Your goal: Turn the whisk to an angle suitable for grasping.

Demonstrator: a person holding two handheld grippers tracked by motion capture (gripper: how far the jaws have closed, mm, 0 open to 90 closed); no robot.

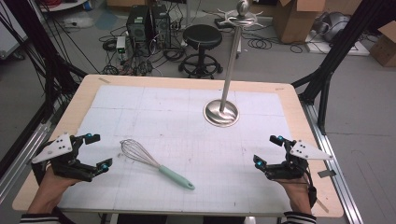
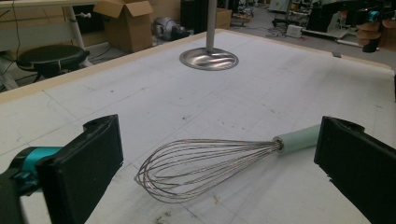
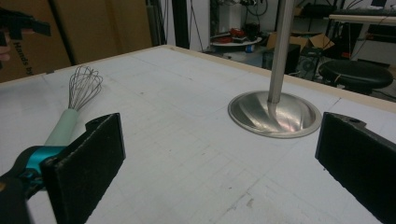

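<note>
With both the left gripper (image 1: 95,150) and right gripper (image 1: 267,150) spread wide and empty, the whisk (image 1: 154,164) lying flat on the table (image 1: 140,84) between them (nearer the left) may roll aside if pinched on its springy wires.

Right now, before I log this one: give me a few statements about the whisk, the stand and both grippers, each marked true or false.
1. The whisk lies flat on the white mat. True.
2. The left gripper is shut on the whisk's handle. False: its jaws stand open, apart from the whisk.
3. The metal stand is upright on its round base. True.
4. The right gripper holds the stand's pole. False: it is open and holds nothing, near the table's right edge.
5. The whisk's handle is pale green. True.
</note>
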